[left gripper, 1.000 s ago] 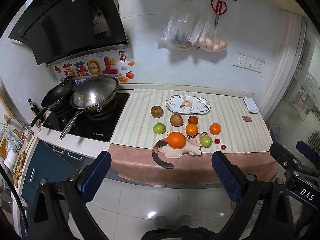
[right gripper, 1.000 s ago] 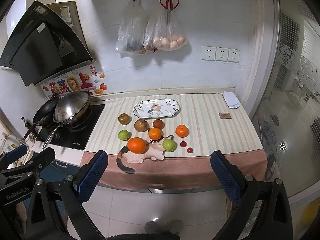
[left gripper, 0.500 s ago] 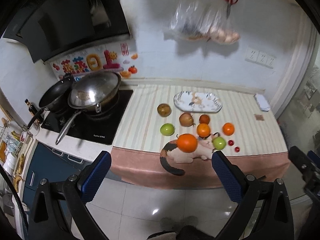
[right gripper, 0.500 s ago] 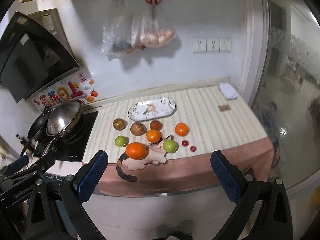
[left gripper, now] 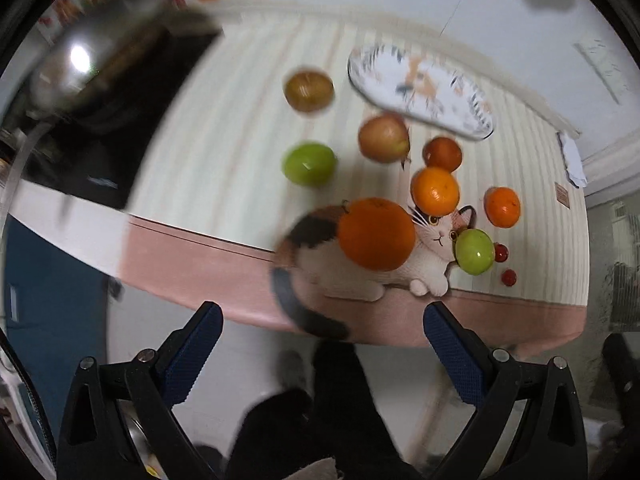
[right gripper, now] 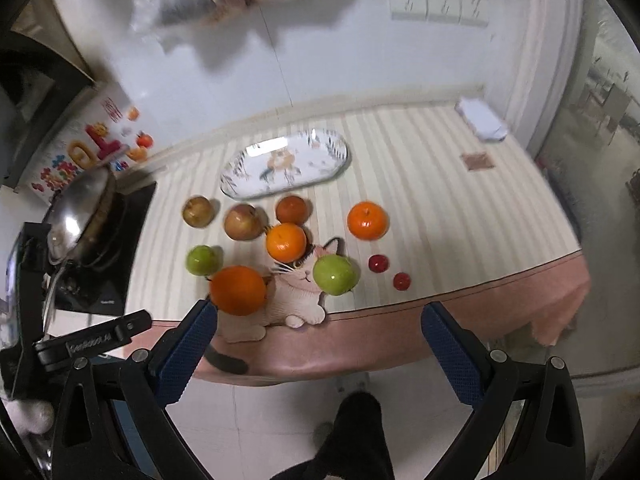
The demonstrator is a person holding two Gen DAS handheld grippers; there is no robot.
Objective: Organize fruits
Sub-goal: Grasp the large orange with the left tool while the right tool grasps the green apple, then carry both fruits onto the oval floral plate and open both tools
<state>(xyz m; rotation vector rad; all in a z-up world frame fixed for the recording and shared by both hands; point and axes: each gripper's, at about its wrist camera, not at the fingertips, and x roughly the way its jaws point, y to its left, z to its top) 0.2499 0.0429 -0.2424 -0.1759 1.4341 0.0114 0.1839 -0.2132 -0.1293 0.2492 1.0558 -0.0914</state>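
- Left gripper [left gripper: 320, 354]: blue-padded jaws are held wide apart, nothing between them; seen at the bottom of the left wrist view, short of the counter edge.
- Right gripper [right gripper: 318, 350]: jaws likewise spread and empty, at the bottom of the right wrist view.
- Fruits are found loose on the striped cloth [right gripper: 420, 184], centre of both frames, none yet on the oval plate [right gripper: 285, 168] lying above them.
- Large orange [left gripper: 377, 239] sits nearest the counter edge, on the cat print [left gripper: 430, 258]; a green apple [left gripper: 474, 251] lies just right of it, on the cat's face.
- Further up: a smaller orange [left gripper: 435, 191], a reddish apple [left gripper: 384, 138], a brownish fruit [left gripper: 309, 90], a second green apple [left gripper: 309, 163]; two small red fruits [right gripper: 390, 272] at right.
- Handling, judged: fruits are taken as firm, round, smooth-skinned, moderately light; rolling is likely if nudged.
- Grip is best placed across the widest girth, pads on opposite sides; gentle pressure is advised to avoid bruising. The small red ones look delicate.
- Left view is motion-blurred; surface detail is not resolved.
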